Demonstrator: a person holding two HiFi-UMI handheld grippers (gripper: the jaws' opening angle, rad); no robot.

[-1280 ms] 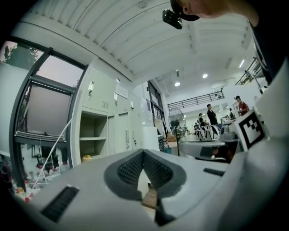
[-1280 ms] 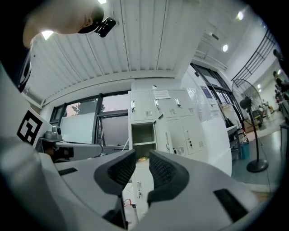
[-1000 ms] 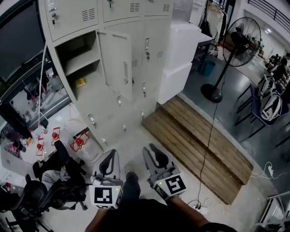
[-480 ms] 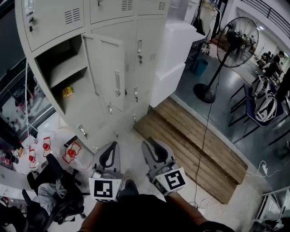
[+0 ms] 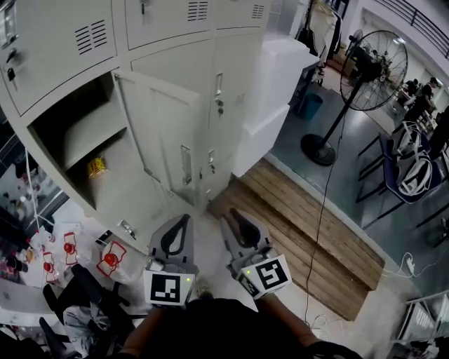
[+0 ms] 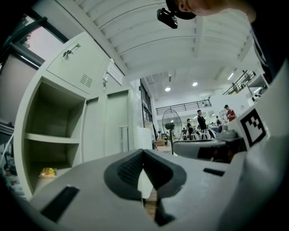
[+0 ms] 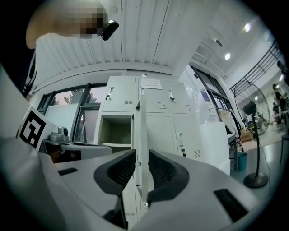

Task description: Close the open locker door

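Right gripper (image 5: 240, 233) sits part-spread and empty, left gripper (image 5: 176, 236) pressed together on nothing, both well short of the open locker door (image 5: 165, 137) ahead-left, so I'm on approach and next must reach its outer face to push it shut

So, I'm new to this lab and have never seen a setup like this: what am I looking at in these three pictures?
No robot here: a person holds a two-jaw tool in each hand. One picture looks down from a camera on their head. The other two come from cameras riding on each tool. The left tool is shut and the right tool is partly open; neither holds anything. Ahead stand grey lockers. One locker door is swung open, with a yellow packet inside. A wooden platform and a standing fan are to the right.
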